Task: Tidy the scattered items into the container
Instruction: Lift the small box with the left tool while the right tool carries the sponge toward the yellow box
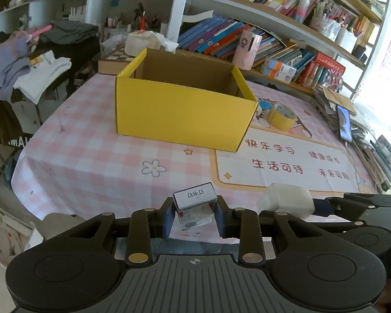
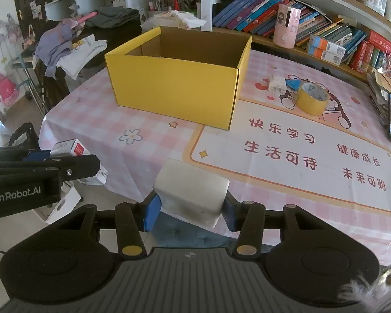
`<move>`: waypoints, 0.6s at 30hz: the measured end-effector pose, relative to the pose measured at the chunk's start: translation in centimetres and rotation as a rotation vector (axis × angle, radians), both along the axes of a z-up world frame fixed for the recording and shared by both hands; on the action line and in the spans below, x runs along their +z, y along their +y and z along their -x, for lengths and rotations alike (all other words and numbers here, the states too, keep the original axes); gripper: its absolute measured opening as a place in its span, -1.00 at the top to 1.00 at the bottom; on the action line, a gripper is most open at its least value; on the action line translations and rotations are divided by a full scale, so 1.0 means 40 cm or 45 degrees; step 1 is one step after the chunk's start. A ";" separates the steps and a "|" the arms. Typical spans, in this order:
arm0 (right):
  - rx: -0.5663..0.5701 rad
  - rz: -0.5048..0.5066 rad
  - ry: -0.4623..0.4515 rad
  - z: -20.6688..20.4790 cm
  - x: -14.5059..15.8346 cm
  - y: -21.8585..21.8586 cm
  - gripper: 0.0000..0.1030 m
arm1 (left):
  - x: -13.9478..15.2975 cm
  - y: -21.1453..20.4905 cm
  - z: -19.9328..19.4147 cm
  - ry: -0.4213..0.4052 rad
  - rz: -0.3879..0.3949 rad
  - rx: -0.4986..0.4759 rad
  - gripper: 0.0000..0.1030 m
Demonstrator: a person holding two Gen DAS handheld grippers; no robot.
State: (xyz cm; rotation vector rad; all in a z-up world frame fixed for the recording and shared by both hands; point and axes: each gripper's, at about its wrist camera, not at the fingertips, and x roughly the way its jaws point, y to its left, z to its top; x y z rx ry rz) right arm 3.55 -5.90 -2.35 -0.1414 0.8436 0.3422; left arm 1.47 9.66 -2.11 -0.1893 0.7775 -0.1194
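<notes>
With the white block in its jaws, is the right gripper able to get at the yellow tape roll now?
Probably not yet. The right gripper is shut on the white block, so its jaws are full. The way over the tablecloth to the tape roll looks free once the block is dropped.

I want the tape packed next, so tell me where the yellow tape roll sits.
The yellow roll of tape lies on the pink checked tablecloth, right of the open yellow cardboard box in both wrist views, beside a small blue object.
</notes>
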 end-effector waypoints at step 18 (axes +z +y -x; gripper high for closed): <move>0.005 0.003 0.020 -0.052 -0.012 0.014 0.09 | -0.016 0.015 -0.048 0.025 0.014 -0.006 0.41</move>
